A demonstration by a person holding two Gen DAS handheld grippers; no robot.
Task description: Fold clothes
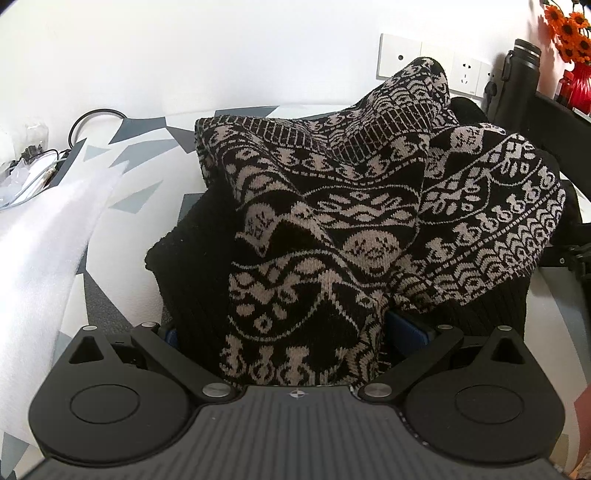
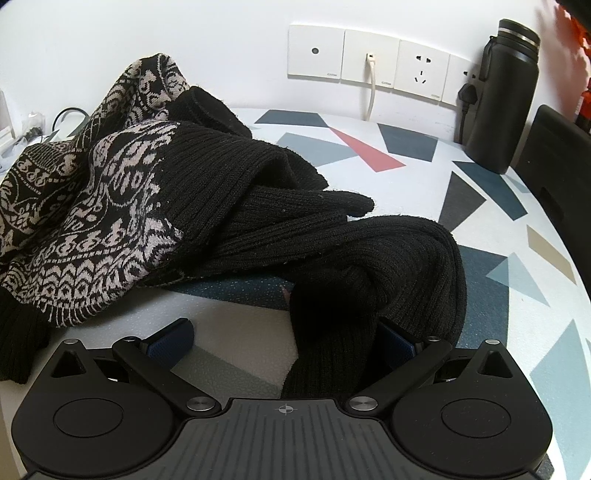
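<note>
Lying heaped on the desk (image 2: 480, 206), the sweater (image 1: 332, 206) is showing its black-and-beige patterned body in the left wrist view and its plain black ribbed sleeves (image 2: 369, 258) in the right wrist view.

The left tongs (image 1: 295, 332) are sitting with a thick fold of the patterned knit running down between their blue pads (image 1: 410, 330); the cloth is filling the gap and hiding most of both pads, so the tongs are looking spread fairly wide, and whether they are pinching the fold I cannot tell. To the left of the sweater, a white sheet (image 1: 44, 236) is draping over the desk edge, and cables (image 1: 37, 155) are lying in the far left corner.

The right tongs (image 2: 284, 336) are standing wide apart. The left pad (image 2: 171, 338) is hanging free above the desk, touching nothing, while a black ribbed sleeve is passing beside the right pad (image 2: 397, 341), covering part of it and reaching back to the tongs' body. The sleeve is not being squeezed.

Farther right, wall sockets (image 2: 369, 62) are lining the wall, one with a white cable plugged in. A black bottle (image 2: 506, 96) with its lid on is standing upright on the desk against the wall; what it is containing cannot be seen. In the left wrist view, orange flowers (image 1: 569, 29) are sitting in a red vase (image 1: 580, 88) at the far right.
</note>
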